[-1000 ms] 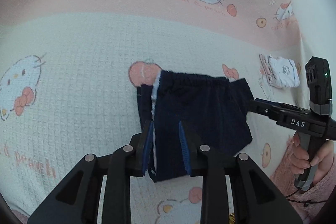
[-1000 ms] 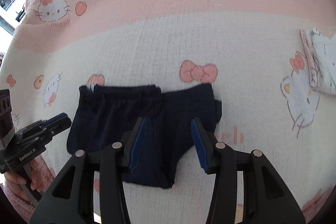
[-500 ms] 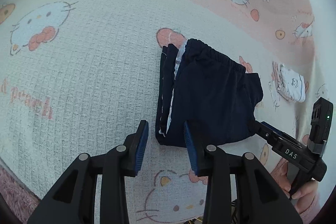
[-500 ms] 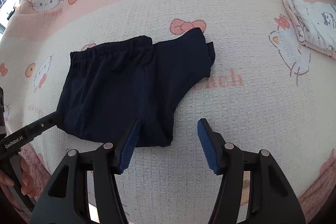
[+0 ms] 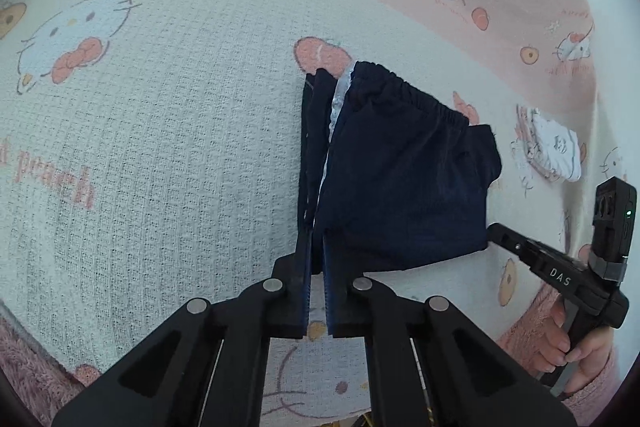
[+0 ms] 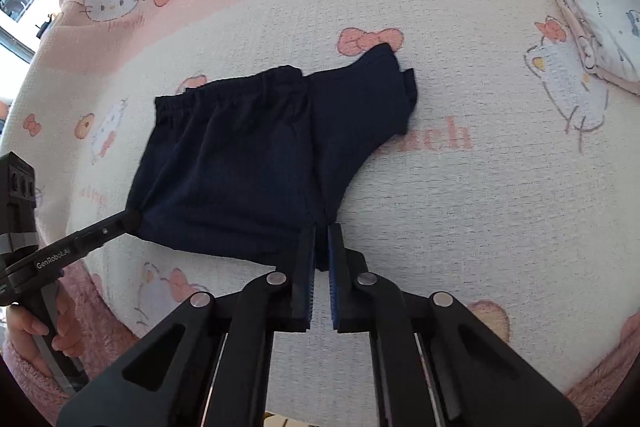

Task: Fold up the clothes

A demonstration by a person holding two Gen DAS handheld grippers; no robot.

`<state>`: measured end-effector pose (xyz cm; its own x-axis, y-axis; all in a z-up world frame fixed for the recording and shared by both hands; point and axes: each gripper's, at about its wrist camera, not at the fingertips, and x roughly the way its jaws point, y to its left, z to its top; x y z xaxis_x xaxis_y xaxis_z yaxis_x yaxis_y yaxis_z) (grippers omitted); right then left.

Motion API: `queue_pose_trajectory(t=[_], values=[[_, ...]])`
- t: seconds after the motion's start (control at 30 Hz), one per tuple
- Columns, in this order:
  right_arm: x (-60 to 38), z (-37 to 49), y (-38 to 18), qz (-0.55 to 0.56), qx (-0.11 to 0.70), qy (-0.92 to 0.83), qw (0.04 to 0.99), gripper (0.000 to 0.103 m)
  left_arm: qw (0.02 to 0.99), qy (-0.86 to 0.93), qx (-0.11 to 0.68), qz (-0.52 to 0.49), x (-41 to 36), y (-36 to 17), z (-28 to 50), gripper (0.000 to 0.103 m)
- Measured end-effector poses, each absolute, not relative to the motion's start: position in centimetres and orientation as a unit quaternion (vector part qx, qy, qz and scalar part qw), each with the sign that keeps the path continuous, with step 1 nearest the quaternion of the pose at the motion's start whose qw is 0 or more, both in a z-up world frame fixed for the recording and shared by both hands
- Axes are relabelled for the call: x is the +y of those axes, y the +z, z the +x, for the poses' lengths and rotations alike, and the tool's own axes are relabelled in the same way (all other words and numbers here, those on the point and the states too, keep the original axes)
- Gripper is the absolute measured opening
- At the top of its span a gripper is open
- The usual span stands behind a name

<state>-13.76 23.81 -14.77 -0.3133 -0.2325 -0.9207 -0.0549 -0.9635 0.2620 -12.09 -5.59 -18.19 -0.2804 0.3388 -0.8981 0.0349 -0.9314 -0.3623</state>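
Navy-blue shorts [image 5: 400, 183] lie on the blanket [image 5: 160, 147], a cream and pink waffle-weave cover printed with cartoon cats, bows and peaches. The elastic waistband is at the far side from me, the leg hems at the near side, and one leg pokes out toward the right in the right wrist view. A pale stripe runs along the left edge of the shorts in the left wrist view.

My left hand-held gripper [image 5: 317, 259] has just snapped closed, and its blue pads pinch the near left corner of the shorts, right at the striped side seam. My right hand-held gripper [image 6: 321, 251] has likewise just closed, clamped onto the near hem close to the crotch, where the two legs meet. Both point steeply down at the blanket, with cloth bunched between the pads.

From the left wrist view my right hand [image 5: 576, 351], in a fuzzy pink sleeve [image 5: 532, 311], wraps the handle of the other tool at the right edge. From the right wrist view my left hand [image 6: 36, 331] does the same at the lower left.

Well apart from the shorts, off to the right, sits a small folded pile of pale clothes [image 6: 604, 35] with little printed figures.
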Motion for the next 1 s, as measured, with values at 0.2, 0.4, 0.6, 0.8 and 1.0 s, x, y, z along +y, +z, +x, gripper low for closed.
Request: queue_pose_trajectory(t=[0.2,0.4,0.6,0.8,1.0], values=[[24.5,-13.4,-14.6,0.577,-0.131,-0.804,0.058,0.012,0.078,0.8,-0.164,-0.571,-6.3,-16.6,-12.3,0.035],[19.9,-15.2,-12.8,0.553,-0.094,-0.816,0.138,0.019,0.189,0.836,-0.072,-0.51,-1.5,-14.5,-14.3,0.035],[19.2,-17.4,-15.2,0.586,-0.046,-0.794,0.155,0.015,0.186,0.807,0.003,-0.56,0.2,-18.4,-18.3,0.034],[22.6,-17.1,-14.4,0.586,-0.04,-0.8,0.123,0.02,0.165,0.825,-0.066,-0.537,-4.1,-16.5,-18.6,0.03],[20.2,-19.0,-13.3,0.555,-0.066,-0.818,0.137,0.028,0.18,0.833,-0.044,-0.522,-0.3,-17.4,-20.2,0.03]])
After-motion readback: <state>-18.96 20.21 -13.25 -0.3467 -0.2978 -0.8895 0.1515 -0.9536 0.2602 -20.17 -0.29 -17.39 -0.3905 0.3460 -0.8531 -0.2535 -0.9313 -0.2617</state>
